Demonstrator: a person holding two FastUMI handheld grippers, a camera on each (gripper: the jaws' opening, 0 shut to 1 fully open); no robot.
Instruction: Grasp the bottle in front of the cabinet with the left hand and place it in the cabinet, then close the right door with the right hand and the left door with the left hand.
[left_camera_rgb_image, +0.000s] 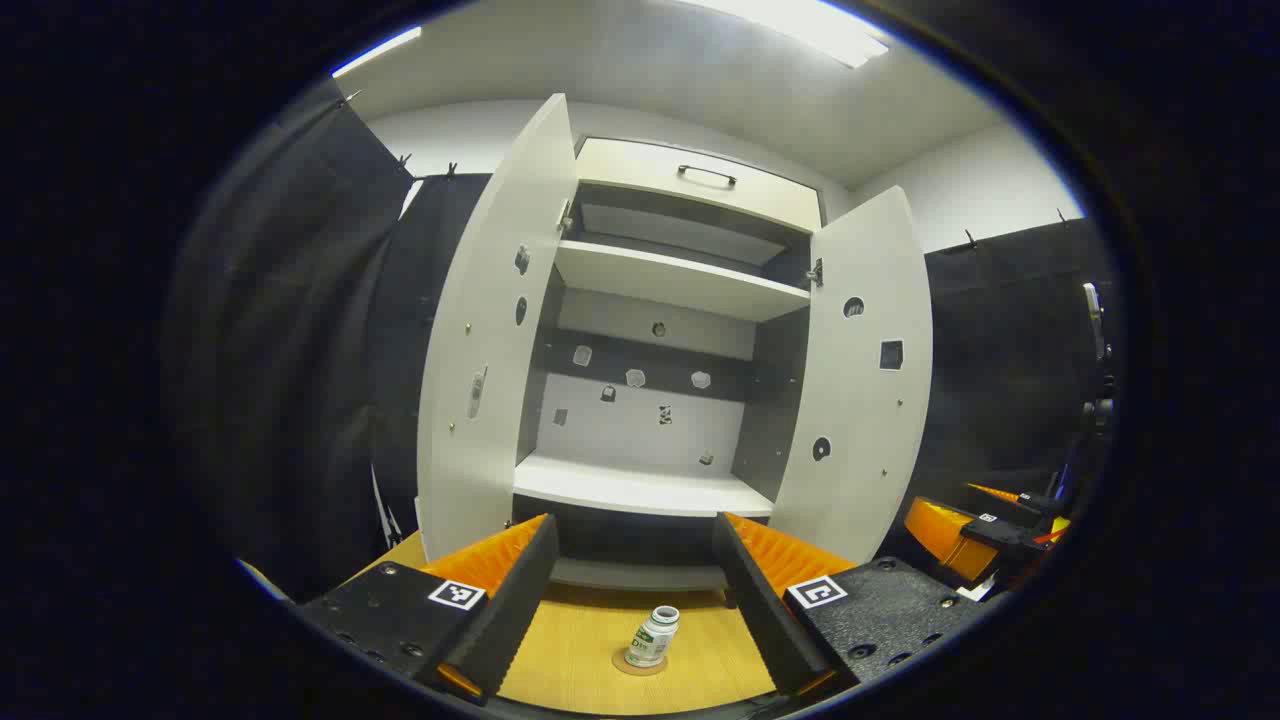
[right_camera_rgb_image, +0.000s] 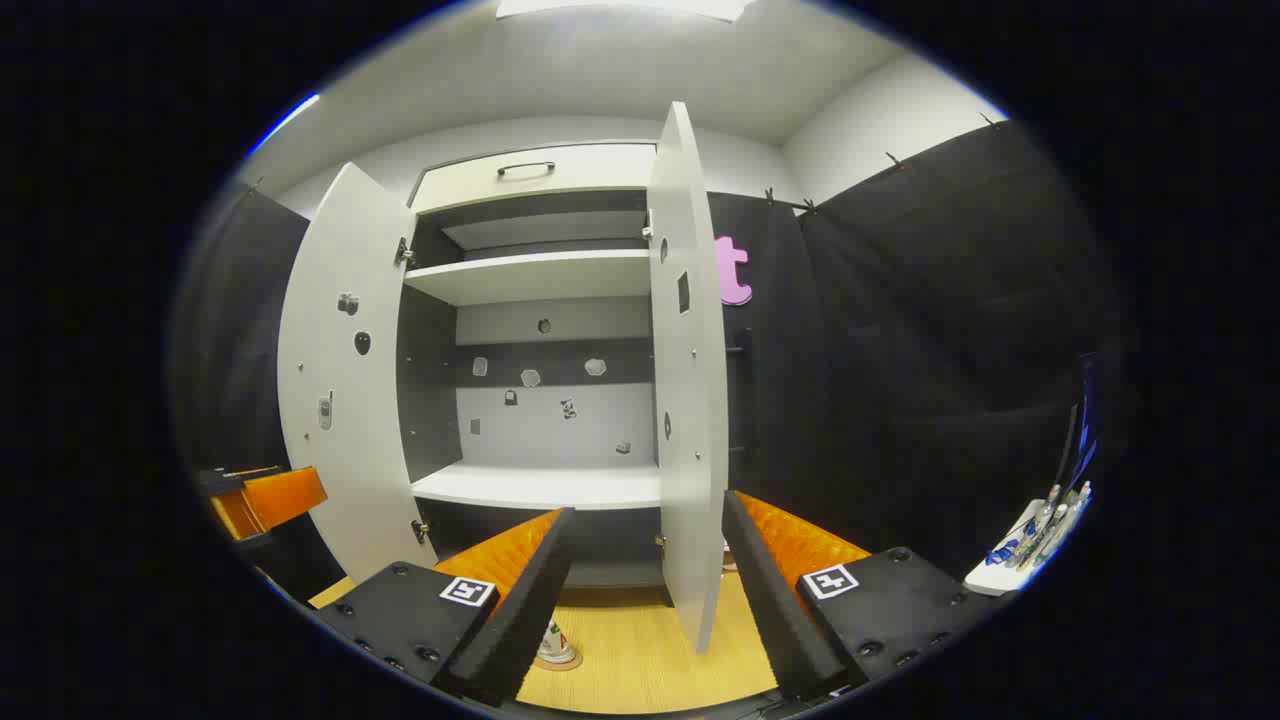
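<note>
Left gripper view: left gripper (left_camera_rgb_image: 635, 600) with jaws spread wide and empty, bottle (left_camera_rgb_image: 653, 637) upright on a round coaster on the table (left_camera_rgb_image: 580, 650) between the fingers but apart from them, just before the cabinet (left_camera_rgb_image: 660, 400) with both doors swung open; label too small to make out, right gripper (left_camera_rgb_image: 985, 535) partly cut off at the right edge. Right gripper view: right gripper (right_camera_rgb_image: 645, 600) with jaws likewise wide and empty, right door (right_camera_rgb_image: 690, 400) edge-on between them, bottle (right_camera_rgb_image: 553, 640) mostly hidden behind the left finger, only its base and coaster visible.

White walls (left_camera_rgb_image: 980, 180), a lit ceiling panel (left_camera_rgb_image: 800, 30), black cloth (right_camera_rgb_image: 930, 330), seemingly wooden tabletop (left_camera_rgb_image: 590, 640).
</note>
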